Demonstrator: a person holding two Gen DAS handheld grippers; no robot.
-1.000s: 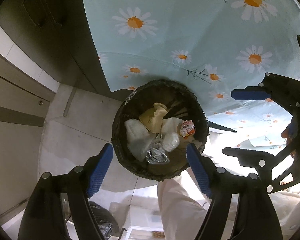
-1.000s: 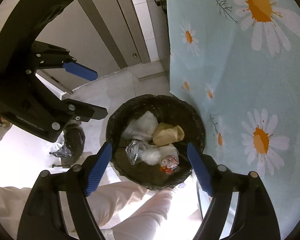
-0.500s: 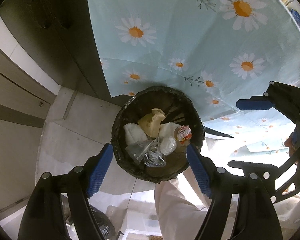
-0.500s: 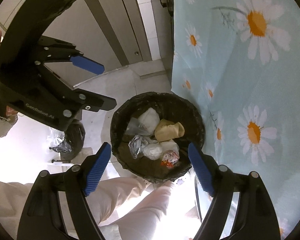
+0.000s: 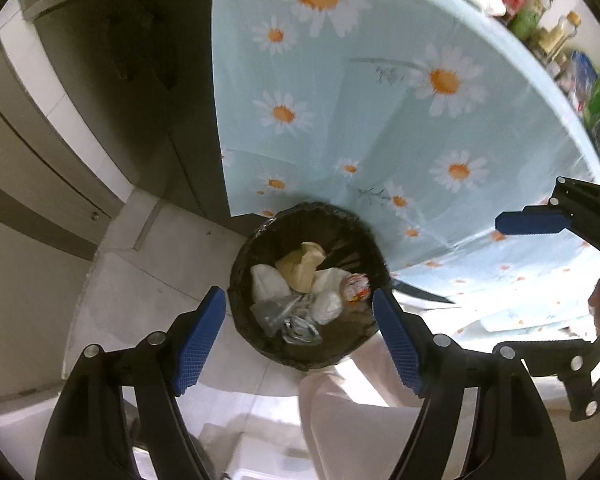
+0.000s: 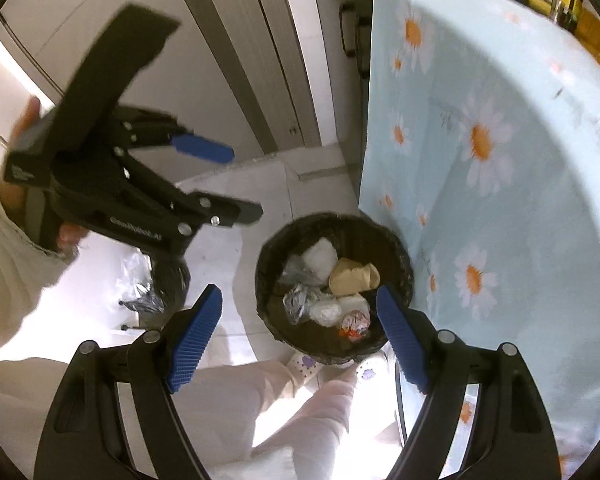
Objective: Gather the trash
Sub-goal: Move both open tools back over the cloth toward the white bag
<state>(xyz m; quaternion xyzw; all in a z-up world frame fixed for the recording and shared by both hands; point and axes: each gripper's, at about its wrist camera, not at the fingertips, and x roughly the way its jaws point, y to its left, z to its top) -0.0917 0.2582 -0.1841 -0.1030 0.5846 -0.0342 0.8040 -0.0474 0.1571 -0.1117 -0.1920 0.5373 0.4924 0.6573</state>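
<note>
The pale tiled floor [image 5: 148, 280] carries a black-lined bin [image 5: 260, 344] holding crumpled trash; beside it a counter [image 5: 380, 120] stands draped in a daisy cloth; a tied black bag [image 6: 168, 280] lies nearby.

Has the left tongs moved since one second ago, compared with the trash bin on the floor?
Yes. In the left wrist view the trash bin looks smaller and more tablecloth shows, so the left tongs, open and empty, have moved up, away from it.

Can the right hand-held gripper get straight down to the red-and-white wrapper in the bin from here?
Probably yes. The right hand-held gripper is open and empty, above the bin, whose mouth is uncovered. The red-and-white wrapper lies on top near the rim, so the near wall could crowd one finger.
</note>
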